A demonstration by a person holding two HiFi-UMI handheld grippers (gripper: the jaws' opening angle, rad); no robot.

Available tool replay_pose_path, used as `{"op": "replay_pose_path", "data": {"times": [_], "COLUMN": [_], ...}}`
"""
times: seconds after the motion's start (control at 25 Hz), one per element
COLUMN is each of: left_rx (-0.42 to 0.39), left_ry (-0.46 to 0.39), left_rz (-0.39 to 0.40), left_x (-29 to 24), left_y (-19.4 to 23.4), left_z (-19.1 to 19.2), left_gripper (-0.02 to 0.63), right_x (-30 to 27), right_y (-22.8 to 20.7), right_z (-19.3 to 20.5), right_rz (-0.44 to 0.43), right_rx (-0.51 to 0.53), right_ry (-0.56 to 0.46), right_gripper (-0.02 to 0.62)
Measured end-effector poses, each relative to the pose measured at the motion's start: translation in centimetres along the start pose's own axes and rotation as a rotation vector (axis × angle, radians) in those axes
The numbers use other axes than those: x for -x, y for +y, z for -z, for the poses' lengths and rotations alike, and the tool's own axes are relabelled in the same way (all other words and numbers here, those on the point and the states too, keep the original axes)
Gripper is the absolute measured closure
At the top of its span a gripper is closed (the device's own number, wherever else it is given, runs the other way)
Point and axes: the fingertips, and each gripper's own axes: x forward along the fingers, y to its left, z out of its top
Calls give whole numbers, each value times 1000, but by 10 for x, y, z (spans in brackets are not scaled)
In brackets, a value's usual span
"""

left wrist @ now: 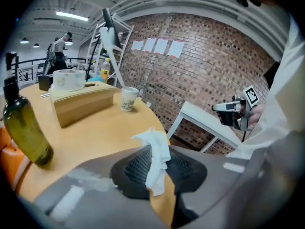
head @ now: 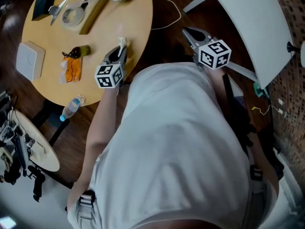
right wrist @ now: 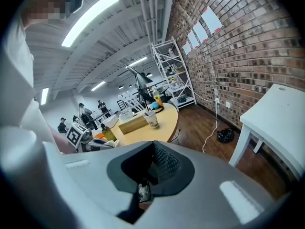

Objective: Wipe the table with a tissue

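Tissue (left wrist: pixel 155 142) is clamped between the closed jaws of the left gripper (left wrist: pixel 159 166), over the 4 o'clock edge of the round table (head: pixel 133 23) in the head view. Off the table at 3 o'clock, the right gripper (right wrist: pixel 151 166) has its jaws together with nothing between them. At 12 o'clock sits the wooden box (left wrist: pixel 83 104), at 1 o'clock the paper cup (left wrist: pixel 128 99), contents indeterminate.

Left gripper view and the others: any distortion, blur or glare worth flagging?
Left gripper view: fisheye curves the brick wall, corners go black, tissue reasonably sharp. Right gripper view: same curving, ceiling light blown out. Head view: dim, dark floor.
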Motion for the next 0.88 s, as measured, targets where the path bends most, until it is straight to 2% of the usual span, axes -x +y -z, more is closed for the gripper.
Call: {"op": "replay_pose_path", "data": {"times": [0.08,0.12,0.24,0.44,0.68,0.88], "left_rx": [-33,-39,-80,-168,-234,-258], "left_ry": [-20,-29,-42,-44,-33,-23], "left_rz": [7,36,163,273,321,318], "left_x": [6,-1,-36,-65,-97,-130], "left_y": [-12,-24,-61,-115,-170,-220], "left_z": [-21,-25,-30,-54,-75,-91], "left_gripper": [528,528,528,529,529,529], "right_x": [-4,2,35,83,129,167], "right_y": [7,4,-22,-56,-93,-129], "right_z": [-3,-2,0,-3,6,24], "right_rz": [-22,-7,83,184,229,227], "right_rx": [-18,-22,-26,-37,-81,-119], "right_ry": [-12,-10,-24,-80,-144,-152], "right_gripper": [588,588,588,588,588,588]}}
